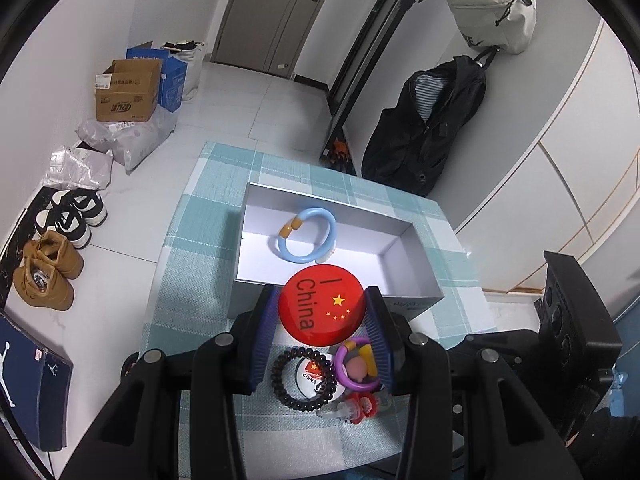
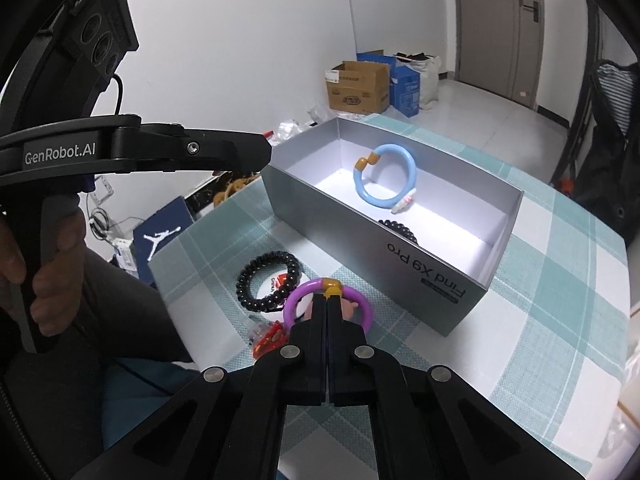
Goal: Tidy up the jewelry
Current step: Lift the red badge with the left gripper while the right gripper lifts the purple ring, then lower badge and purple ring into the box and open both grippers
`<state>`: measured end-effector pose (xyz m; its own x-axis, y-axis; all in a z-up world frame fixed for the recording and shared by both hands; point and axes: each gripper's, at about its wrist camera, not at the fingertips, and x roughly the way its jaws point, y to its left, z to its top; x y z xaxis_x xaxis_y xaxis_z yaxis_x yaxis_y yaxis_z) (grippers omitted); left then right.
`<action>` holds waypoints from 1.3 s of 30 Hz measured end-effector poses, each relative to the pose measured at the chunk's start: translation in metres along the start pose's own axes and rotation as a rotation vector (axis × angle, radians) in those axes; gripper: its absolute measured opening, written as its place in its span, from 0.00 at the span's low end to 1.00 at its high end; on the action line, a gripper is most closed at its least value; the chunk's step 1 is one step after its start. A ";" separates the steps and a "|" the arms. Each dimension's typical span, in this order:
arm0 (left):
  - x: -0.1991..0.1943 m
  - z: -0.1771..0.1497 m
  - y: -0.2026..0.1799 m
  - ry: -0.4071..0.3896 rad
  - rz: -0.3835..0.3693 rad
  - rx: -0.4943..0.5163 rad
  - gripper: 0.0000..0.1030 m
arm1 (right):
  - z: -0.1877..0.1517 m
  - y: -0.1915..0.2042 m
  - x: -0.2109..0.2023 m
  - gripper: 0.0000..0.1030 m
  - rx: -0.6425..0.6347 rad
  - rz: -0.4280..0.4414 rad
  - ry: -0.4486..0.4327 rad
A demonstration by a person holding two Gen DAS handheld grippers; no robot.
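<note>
Open grey cardboard box (image 2: 440,280) printed "Find X9 Pro" holding a pale blue plastic bangle (image 2: 386,178), left gripper (image 1: 322,312) clamped on a round red badge (image 1: 322,306) reading "I China", right gripper (image 2: 327,300) closed together at a purple plastic bangle (image 2: 328,300)

Left gripper (image 1: 323,316) pointing steeply down, blue-padded fingers (image 1: 267,322) partly apart and clamped on a round red badge (image 1: 322,304), a hand (image 2: 52,276) around its handle, right gripper (image 2: 327,300) angled down, jaws fully together over the purple bracelet (image 2: 360,300).
</note>
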<state>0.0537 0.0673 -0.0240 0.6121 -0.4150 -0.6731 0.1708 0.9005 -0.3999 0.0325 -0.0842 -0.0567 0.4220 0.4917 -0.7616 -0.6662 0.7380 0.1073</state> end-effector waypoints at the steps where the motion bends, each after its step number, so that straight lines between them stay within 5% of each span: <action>1: 0.000 0.000 0.001 -0.003 0.001 -0.007 0.36 | 0.000 -0.002 -0.001 0.00 0.013 0.003 -0.004; 6: -0.001 0.001 0.007 -0.009 -0.004 -0.042 0.36 | 0.002 -0.005 0.003 0.06 0.054 0.012 0.009; 8: -0.001 0.001 0.007 -0.010 0.000 -0.045 0.36 | 0.000 -0.007 0.009 0.40 0.069 -0.005 0.028; 14: -0.004 0.002 0.009 -0.019 -0.015 -0.065 0.36 | 0.002 0.001 0.013 0.63 0.048 -0.009 0.017; 28: -0.004 0.004 0.011 -0.022 -0.028 -0.077 0.36 | -0.002 -0.008 0.026 0.51 0.076 -0.019 0.072; 39: -0.011 0.013 0.005 -0.088 -0.056 -0.057 0.36 | 0.013 -0.007 -0.019 0.51 0.072 0.049 -0.101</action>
<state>0.0584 0.0779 -0.0103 0.6685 -0.4490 -0.5929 0.1634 0.8664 -0.4719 0.0373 -0.0930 -0.0354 0.4520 0.5695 -0.6865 -0.6432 0.7413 0.1915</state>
